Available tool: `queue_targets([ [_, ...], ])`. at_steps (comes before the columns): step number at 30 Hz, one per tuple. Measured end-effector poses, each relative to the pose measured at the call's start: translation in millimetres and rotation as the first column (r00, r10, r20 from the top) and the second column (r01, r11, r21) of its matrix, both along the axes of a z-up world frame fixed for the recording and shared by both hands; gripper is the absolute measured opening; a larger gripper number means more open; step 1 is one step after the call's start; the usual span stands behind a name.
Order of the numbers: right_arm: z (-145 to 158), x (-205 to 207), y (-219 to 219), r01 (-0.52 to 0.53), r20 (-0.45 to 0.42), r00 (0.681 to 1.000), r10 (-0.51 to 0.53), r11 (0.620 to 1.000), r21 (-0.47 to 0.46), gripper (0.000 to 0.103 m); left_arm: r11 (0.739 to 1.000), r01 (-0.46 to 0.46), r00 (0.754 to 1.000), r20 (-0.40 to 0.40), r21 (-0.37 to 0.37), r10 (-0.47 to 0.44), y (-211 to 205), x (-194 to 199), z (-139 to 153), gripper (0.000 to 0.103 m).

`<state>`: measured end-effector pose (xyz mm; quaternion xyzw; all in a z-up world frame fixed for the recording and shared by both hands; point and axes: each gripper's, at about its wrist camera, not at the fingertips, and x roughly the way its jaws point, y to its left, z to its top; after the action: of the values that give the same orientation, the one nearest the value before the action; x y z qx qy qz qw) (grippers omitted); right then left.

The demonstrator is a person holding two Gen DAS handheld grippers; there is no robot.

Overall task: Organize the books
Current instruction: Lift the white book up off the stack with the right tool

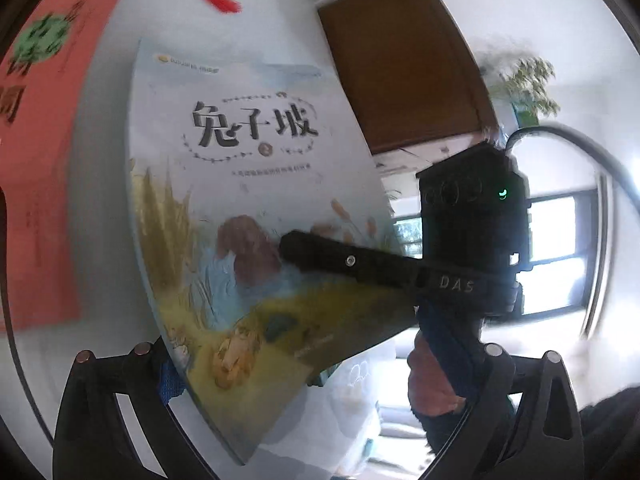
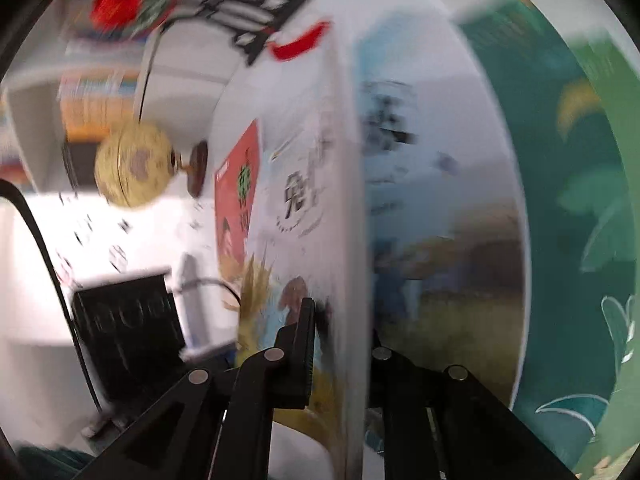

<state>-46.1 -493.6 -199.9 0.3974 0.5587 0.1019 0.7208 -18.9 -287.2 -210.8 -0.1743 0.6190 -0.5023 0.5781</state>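
A pale picture book point(image 1: 240, 208) with a rabbit and reeds on its cover stands upright in the left wrist view. My right gripper point(image 1: 292, 246) clamps its right edge; its black finger lies across the cover. In the right wrist view my right gripper point(image 2: 340, 320) is shut on that book point(image 2: 316, 208), seen edge-on, with a finger point(image 2: 306, 344) on the cover. A second similar book point(image 2: 432, 220) stands right behind it, then a green book point(image 2: 580, 200). My left gripper point(image 1: 320, 360) is open, its fingers point(image 1: 100, 392) either side of the book's lower edge.
A red-orange book point(image 1: 52, 152) lies left of the picture book; it also shows in the right wrist view point(image 2: 236, 200). A brown door point(image 1: 404, 64), a plant point(image 1: 528, 84) and a window point(image 1: 560, 256) are at the right. A gold globe ornament point(image 2: 132, 164) and shelves are at left.
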Motion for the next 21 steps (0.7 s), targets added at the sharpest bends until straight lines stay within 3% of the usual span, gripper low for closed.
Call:
queue_targets([
  [4, 25.9, -3.6, 10.3, -0.044, 0.092, 0.994, 0.054, 0.992, -0.115, 0.011, 0.998, 0.050, 0.986, 0.156, 0.045, -0.057, 0.9, -12.6, 25.6, 0.098],
  [6, 43.1, -5.9, 24.3, -0.090, 0.134, 0.984, 0.122, 0.971, -0.219, 0.012, 0.997, 0.058, 0.983, 0.174, 0.041, -0.064, 0.9, -16.1, 32.0, 0.096],
  [9, 58.2, -5.9, 40.3, -0.134, 0.154, 0.970, 0.188, 0.942, -0.306, 0.013, 0.998, 0.052, 0.978, 0.202, 0.033, -0.058, 13.6, -16.8, 40.7, 0.096],
  [16, 86.4, -9.0, 63.8, -0.186, 0.244, 0.925, 0.293, 0.905, -0.382, 0.014, 1.000, 0.013, 0.953, 0.302, 0.029, -0.021, 33.0, -19.2, 73.7, 0.096],
  [21, 122.2, -2.2, 112.8, -0.242, 0.317, 0.859, 0.402, 0.865, -0.440, 0.014, 0.996, -0.085, 0.929, 0.364, 0.039, 0.065, 81.1, -20.0, 104.0, 0.096],
])
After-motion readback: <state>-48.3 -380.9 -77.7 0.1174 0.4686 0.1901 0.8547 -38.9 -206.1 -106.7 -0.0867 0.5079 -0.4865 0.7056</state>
